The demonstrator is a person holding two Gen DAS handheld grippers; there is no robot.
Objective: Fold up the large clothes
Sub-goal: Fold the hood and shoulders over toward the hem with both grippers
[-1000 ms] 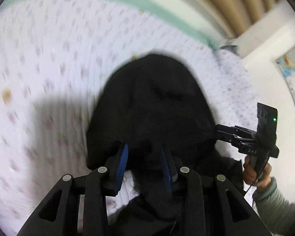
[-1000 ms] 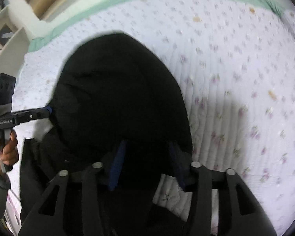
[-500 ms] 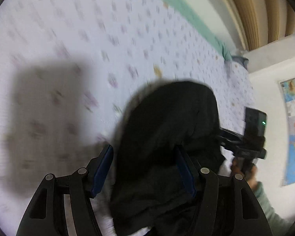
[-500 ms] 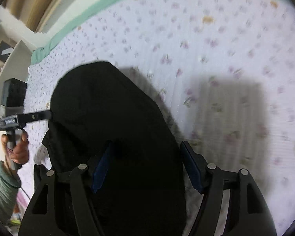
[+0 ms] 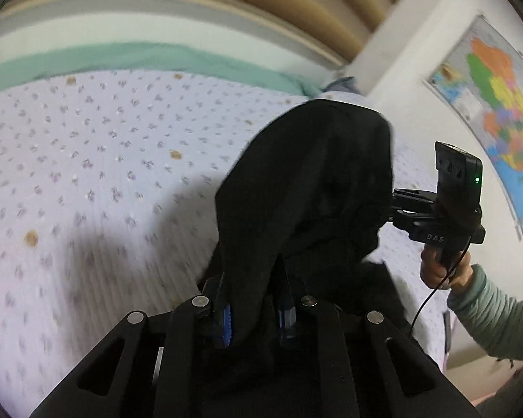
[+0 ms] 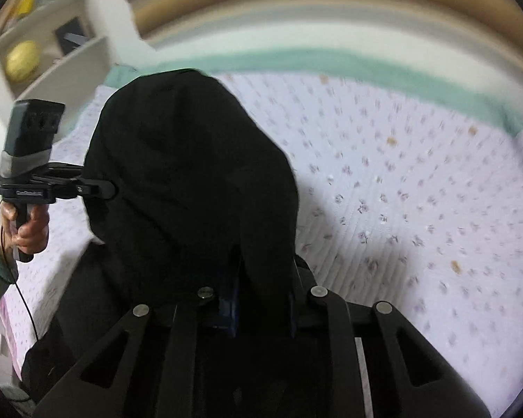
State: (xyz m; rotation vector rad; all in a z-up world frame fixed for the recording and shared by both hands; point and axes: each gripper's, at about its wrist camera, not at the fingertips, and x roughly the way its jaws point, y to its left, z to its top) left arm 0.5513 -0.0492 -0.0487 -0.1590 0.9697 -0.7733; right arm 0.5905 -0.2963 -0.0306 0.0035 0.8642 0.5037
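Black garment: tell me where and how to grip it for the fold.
Grip the black garment along its near edge, one corner per gripper, coming from the near side. It hangs as one wide drape over the bedspread, and the closing left gripper and right gripper already pinch there.

Bed (image 5: 97,160) fills most of both views: white quilted cover, small purple floral print, scattered orange-brown spots. Mint-green band (image 5: 129,59) along far edge of bed. Behind it pale wall strip, then tan pleated curtain (image 5: 261,3). White wall at right in left wrist view, colourful map poster (image 5: 498,111) hung on it. White shelf unit (image 6: 52,48) at upper left in right wrist view, yellow round object (image 6: 22,61) inside. Light soft, even; dark shadow on cover.
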